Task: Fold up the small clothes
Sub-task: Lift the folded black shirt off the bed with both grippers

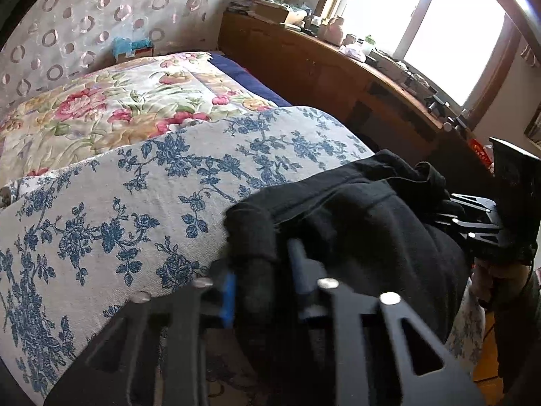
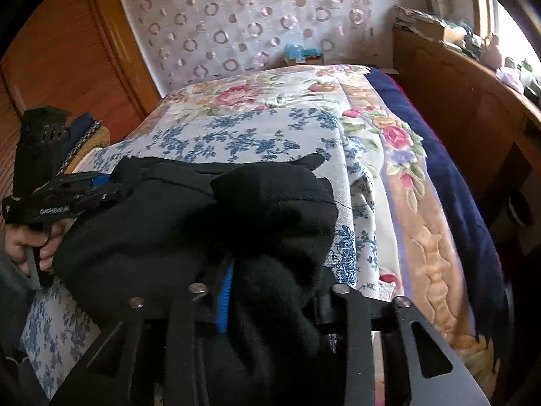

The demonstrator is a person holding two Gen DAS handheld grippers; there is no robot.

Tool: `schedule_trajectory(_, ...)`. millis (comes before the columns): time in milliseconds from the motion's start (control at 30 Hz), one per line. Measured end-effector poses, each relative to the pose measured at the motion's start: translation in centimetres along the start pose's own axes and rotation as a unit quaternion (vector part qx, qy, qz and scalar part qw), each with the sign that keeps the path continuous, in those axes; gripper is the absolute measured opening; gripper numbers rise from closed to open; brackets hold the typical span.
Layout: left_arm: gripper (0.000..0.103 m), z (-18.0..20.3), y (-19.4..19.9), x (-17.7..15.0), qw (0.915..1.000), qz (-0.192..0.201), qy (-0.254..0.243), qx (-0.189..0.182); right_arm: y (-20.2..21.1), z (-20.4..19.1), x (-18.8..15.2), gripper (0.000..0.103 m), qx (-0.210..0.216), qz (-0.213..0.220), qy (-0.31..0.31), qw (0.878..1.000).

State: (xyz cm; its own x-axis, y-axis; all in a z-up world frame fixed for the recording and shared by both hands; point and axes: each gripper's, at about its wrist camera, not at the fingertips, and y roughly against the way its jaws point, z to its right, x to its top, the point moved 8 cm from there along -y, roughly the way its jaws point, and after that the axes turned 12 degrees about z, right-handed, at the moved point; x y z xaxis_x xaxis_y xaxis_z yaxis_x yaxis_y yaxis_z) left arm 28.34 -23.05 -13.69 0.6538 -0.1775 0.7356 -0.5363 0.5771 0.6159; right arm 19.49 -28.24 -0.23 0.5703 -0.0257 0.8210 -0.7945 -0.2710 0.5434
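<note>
Left gripper [image 1: 260, 270] is clamped on the near left corner of the black garment [image 1: 355, 209], blue pad [image 1: 229, 299] pressed into a bunched fold of cloth, so that corner is pinned and ready to be carried. The garment itself lies on the blue-flowered sheet [image 1: 111, 209] at the near edge of the bed, humped up between the two grippers instead of lying flat. My read: both corners are taken together so the near hem can be lifted and laid over the far half in one even fold.

Moving right, the right gripper [image 2: 270, 291] has its jaws narrowed on the other near corner, and black cloth fills the gap beside its blue pad [image 2: 224, 299]. A hand [image 2: 30, 247] grips the other tool's handle at the left of that view.

Around it: the rose-patterned quilt [image 1: 111, 108] covers the far part of the bed, with a dark blue blanket [image 2: 449, 182] along the bed's right edge. A wooden cabinet [image 1: 321, 67] runs close beside that edge, its top crowded with small items under the bright window [image 1: 439, 34]. A curtain with rings [image 2: 236, 23] hangs beyond the far edge, a small blue box [image 2: 301, 52] at its foot.

Nothing lies on the sheet ahead of the garment, so the fold path looks free; the crumpled middle is the likely snag
</note>
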Motion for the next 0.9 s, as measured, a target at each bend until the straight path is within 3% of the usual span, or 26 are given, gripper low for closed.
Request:
schedule_trajectory(67, 0.011, 0.1, 0.6, 0.2, 1.0, 0.005, 0.002, -0.005, 0.3, -0.3, 0.1, 0.022, 0.003, 0.009, 0.011, 1.0)
schedule_trajectory(400, 0.009, 2.4, 7.2, 2.6, 0.9956, 0.09, -0.018, -0.016, 3.9, -2.1, 2.2, 0.019, 0.0, 0.099, 0.036, 0.994)
schedule_trajectory(633, 0.009, 1.0, 12.5, 4.2, 0.9887, 0.144, -0.032, 0.026, 4.4, -4.9, 4.0, 0.018, 0.014, 0.13, 0.08, 0.988)
schedule_trajectory(900, 0.009, -4.8, 19.1, 4.6, 0.9774, 0.187, -0.013, 0.098, 0.7, -10.3, 7.1, 0.018, 0.065, 0.142, 0.144, 0.977)
